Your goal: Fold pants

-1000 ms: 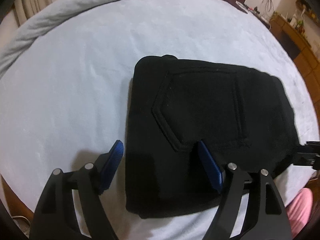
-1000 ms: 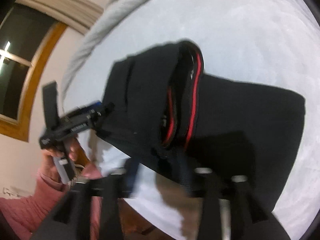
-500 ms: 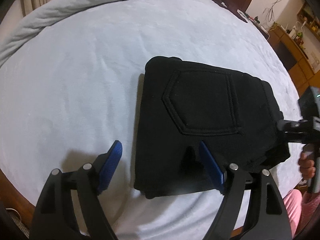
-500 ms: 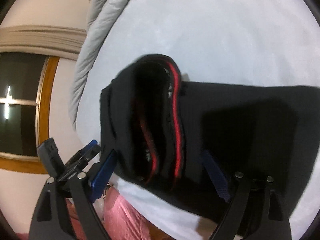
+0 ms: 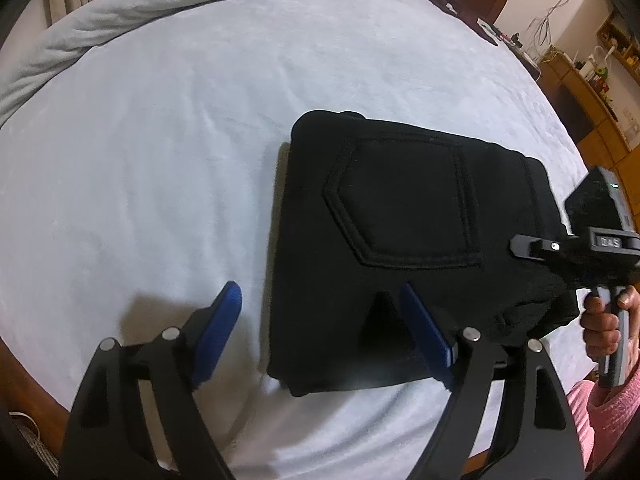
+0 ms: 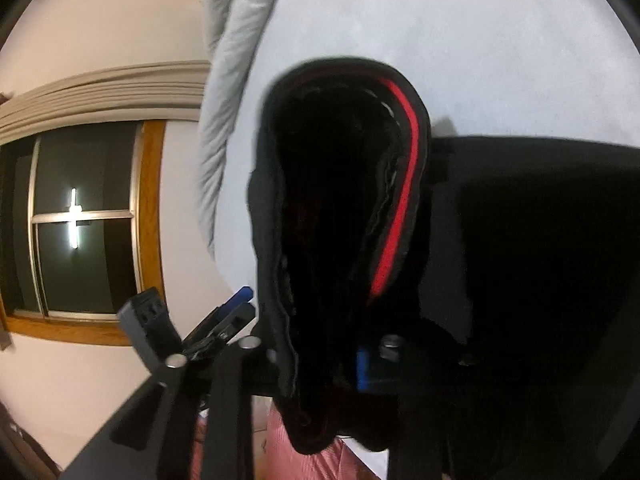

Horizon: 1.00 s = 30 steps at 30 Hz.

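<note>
Folded black pants (image 5: 400, 240) lie on the pale blue bed sheet (image 5: 160, 160), back pocket up. My left gripper (image 5: 320, 300) hovers open over their near left corner, one blue pad above the sheet and the other above the cloth. My right gripper (image 5: 520, 247), held by a hand, is at the pants' right end. In the right wrist view, the red-striped waistband (image 6: 400, 200) gapes wide. The right gripper (image 6: 316, 356) has its jaws closing on the waistband's near edge, and cloth fills the gap between the pads. The left gripper (image 6: 240, 300) shows beyond it.
A grey duvet (image 5: 160, 4) is bunched along the far side of the bed. Wooden furniture (image 5: 592, 92) stands at the far right, and a window (image 6: 84, 220) is on the left wall. A pink sleeve (image 5: 608, 412) is at the near right edge.
The right gripper dropped closer to the waistband, opened wide, then narrowed onto its edge. Its hand came into the left wrist view at the right. The left gripper stayed open and almost still.
</note>
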Available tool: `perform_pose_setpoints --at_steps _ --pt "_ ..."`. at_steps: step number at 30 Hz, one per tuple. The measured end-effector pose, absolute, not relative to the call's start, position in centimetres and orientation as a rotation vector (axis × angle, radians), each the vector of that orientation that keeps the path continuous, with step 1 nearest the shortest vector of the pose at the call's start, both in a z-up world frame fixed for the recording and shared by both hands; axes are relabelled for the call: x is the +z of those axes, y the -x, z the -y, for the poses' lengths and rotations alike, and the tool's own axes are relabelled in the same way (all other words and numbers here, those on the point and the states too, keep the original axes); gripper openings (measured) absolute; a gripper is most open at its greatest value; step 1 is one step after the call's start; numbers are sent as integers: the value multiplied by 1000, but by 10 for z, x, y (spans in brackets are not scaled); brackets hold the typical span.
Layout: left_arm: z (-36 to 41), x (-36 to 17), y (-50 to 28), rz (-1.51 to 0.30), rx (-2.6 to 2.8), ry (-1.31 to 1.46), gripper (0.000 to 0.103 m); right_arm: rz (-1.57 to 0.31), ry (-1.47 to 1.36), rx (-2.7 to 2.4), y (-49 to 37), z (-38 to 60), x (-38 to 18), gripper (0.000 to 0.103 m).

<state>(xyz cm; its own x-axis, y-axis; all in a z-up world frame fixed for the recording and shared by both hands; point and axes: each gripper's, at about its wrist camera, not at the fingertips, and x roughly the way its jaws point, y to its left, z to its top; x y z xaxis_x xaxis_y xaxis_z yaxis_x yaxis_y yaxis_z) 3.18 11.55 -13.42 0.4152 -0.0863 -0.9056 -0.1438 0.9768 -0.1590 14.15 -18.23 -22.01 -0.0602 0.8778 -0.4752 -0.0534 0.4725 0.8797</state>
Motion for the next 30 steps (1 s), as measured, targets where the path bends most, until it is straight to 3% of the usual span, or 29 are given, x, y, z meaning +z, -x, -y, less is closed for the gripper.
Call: perform_pose_setpoints --at_steps 15,21,27,30 --pt "-88 -121 -39 -1117 -17 208 83 -1242 -591 836 -117 245 -116 19" --pt "-66 -122 -48 -1125 -51 175 83 -1257 -593 741 -114 281 -125 19" --pt "-51 -128 -56 -1138 -66 156 83 -1344 -616 651 -115 300 -180 20" --pt "-42 -136 -63 -1157 -66 135 83 -1374 -587 620 -116 304 -206 29"
